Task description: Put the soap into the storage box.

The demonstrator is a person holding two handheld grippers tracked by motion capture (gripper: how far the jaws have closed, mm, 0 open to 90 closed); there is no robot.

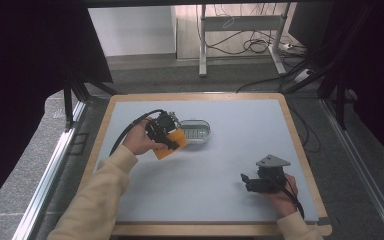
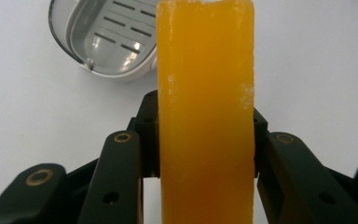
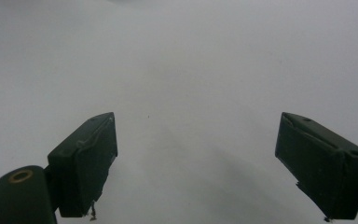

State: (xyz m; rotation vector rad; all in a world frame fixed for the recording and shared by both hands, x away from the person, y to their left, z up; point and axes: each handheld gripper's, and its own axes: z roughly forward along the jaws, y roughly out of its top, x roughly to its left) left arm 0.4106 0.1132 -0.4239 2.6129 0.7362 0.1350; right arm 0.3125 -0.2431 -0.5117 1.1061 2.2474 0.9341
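An orange soap bar stands clamped on both long sides between the jaws of my left gripper. From the high view the same orange bar hangs in the left gripper at the table's left middle, just left of a white and grey soap dish. The slotted inside of that soap dish lies beyond the bar, up and to the left. My right gripper rests low near the front right, its jaws spread wide over bare table with nothing between them.
The grey table mat has a wooden rim. A cable trails from the left gripper toward the left edge. Black frames and a metal rail flank the table; desk legs and cords stand beyond its far side.
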